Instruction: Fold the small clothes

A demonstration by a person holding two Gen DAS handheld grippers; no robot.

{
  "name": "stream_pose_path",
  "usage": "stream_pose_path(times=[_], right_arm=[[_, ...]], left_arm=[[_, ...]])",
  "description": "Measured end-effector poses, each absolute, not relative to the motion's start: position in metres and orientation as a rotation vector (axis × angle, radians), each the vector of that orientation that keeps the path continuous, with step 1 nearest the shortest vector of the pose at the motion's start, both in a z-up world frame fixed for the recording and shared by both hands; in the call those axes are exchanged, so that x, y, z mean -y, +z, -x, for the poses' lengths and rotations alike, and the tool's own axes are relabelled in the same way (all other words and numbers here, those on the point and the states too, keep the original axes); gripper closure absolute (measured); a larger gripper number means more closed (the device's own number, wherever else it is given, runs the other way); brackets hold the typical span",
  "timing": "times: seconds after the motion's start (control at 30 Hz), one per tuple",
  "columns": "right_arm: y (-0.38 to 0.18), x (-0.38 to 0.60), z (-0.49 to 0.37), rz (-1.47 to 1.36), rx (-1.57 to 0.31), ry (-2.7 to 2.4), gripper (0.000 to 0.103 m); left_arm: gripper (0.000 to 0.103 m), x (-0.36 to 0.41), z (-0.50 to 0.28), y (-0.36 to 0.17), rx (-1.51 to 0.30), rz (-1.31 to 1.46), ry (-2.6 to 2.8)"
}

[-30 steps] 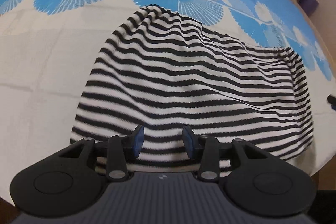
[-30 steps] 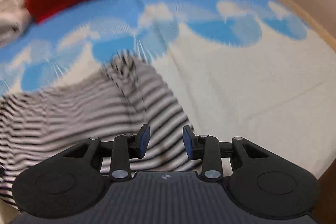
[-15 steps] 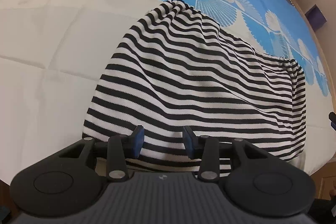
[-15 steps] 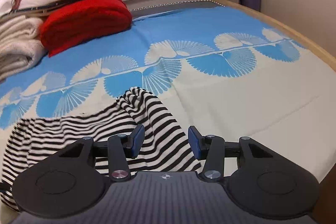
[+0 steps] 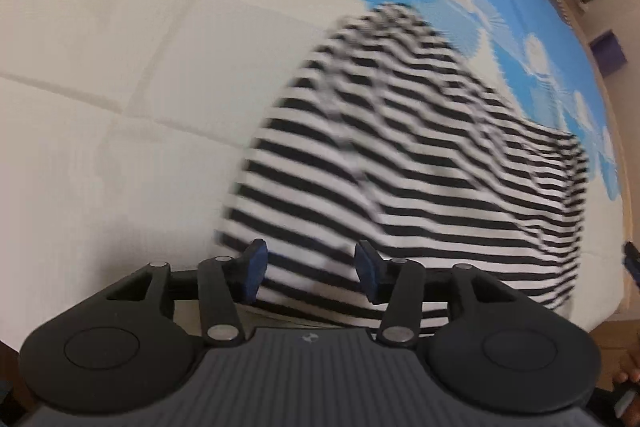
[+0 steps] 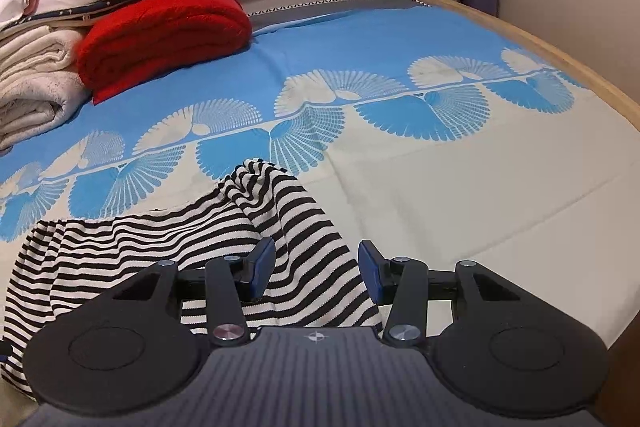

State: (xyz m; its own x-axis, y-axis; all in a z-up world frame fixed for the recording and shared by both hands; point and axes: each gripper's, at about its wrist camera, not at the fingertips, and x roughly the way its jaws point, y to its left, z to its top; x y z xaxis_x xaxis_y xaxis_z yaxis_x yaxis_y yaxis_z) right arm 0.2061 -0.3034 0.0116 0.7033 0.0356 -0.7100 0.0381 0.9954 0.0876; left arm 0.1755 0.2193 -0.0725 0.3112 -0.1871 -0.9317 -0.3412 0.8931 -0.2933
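- Broadly, a bed cover of cream cloth with a blue fan-patterned band (image 6: 460,195) fills both views.
- Lying rumpled on it, a black-and-white striped knit garment (image 5: 420,179) takes up the centre and right of the left wrist view and the lower left of the right wrist view (image 6: 132,247).
- At upper left of the right view sits a folded red blanket (image 6: 160,35).
- Left gripper (image 5: 308,269): jaws have just been opening, parted above the garment's near edge, pads not pressing it.
- Right gripper (image 6: 316,269): jaws parted over the striped cloth, gripping nothing.
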Motion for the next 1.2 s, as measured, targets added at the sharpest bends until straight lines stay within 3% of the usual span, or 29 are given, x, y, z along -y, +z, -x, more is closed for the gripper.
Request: stream_pose_path(times=[0.17,0.4,1.2], right_arm=[[0.013,0.304,-0.202,-0.063,-0.786,0.020,0.055],[0.012,0.314,-0.205,-0.069,-0.791,0.017,0.055],[0.016,0.352,-0.191,-0.126,-0.789,-0.064,0.055]], left_arm=[[0.048,-0.259,-0.164,-0.088,-1.308,0.483,0.186],[0.048,-0.294,-0.148,-0.100,-1.285,0.728,0.125],[0.042,-0.235,-0.229,-0.122,-1.267,0.733,0.050]])
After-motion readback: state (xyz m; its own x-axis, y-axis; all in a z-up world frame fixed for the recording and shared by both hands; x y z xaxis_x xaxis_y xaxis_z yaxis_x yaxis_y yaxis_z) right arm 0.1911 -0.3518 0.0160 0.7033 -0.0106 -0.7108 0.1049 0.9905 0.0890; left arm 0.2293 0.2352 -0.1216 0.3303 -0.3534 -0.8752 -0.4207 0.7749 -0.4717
